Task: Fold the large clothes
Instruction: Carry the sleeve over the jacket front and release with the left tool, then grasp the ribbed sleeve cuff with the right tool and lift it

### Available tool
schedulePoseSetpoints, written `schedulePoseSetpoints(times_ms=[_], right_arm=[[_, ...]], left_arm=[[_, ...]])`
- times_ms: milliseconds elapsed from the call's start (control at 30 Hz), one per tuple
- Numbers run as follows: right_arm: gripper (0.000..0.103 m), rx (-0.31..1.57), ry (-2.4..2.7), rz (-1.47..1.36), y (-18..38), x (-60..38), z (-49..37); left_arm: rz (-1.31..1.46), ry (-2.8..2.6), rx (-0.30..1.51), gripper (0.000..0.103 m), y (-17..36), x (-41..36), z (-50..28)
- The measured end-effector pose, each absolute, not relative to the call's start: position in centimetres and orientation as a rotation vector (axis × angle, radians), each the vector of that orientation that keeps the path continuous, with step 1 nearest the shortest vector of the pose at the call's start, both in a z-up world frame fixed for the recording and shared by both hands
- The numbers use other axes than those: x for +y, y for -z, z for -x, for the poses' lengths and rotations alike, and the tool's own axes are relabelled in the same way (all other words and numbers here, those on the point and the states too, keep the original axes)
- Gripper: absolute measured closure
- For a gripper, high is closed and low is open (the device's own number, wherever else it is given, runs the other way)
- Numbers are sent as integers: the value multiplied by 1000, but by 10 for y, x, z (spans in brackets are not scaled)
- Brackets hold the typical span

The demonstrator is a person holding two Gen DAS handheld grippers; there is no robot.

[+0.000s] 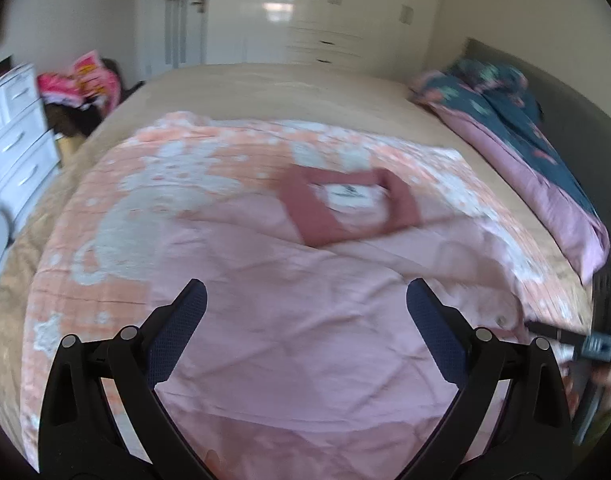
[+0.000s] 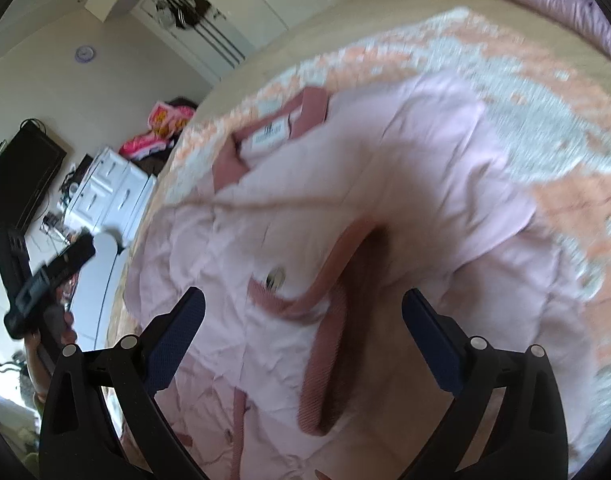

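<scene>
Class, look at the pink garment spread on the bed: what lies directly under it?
Under the pink garment lies an orange-and-white patterned blanket, showing around its edges, on the tan bed cover. The blanket beneath the garment is covered.

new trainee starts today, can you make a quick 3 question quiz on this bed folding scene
1. True or false: the left gripper is clamped on the pink garment.
2. What colour is the garment's collar? A) dark pink B) white C) navy
3. Fill in: the garment lies on an orange and white patterned ____.

Key: 1 false, both the left gripper and the right gripper are open above the cloth. 2 A. 3 blanket.
</scene>
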State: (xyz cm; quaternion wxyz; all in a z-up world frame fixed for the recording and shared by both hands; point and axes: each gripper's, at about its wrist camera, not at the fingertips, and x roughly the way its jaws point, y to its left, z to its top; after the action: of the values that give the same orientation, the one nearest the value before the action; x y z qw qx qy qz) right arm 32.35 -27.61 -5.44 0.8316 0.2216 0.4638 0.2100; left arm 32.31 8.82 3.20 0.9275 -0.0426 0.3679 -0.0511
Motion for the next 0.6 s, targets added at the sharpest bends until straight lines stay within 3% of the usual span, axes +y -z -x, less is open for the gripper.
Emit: schedulePoseSetpoints(times_ms=[367,400,433,467,500,533,600], right_arm=[[5,1087,-435,-504,89,-255,-315],[14,1079,-431,-496,88,-254,-314],[32,1077,-437,-480,87,-251,-313],[37,1078,-440,-464,86,-249,-312],[49,1072,-456,-454,85,-247,-310],[67,1068,-476,-447,84,-246,-310],[81,1030,-504,-388,74,-240,-304]], left_arm=[[177,33,728,9,-40,128,-324],[179,29,728,9,-39,130,-324],[182,27,728,9,-39,131,-324],[186,27,728,9,-39,132,-324],[191,23,727,9,-39,134,-324],[194,19,727,9,-39,136,-324],[202,16,724,9,-39,138,-323]])
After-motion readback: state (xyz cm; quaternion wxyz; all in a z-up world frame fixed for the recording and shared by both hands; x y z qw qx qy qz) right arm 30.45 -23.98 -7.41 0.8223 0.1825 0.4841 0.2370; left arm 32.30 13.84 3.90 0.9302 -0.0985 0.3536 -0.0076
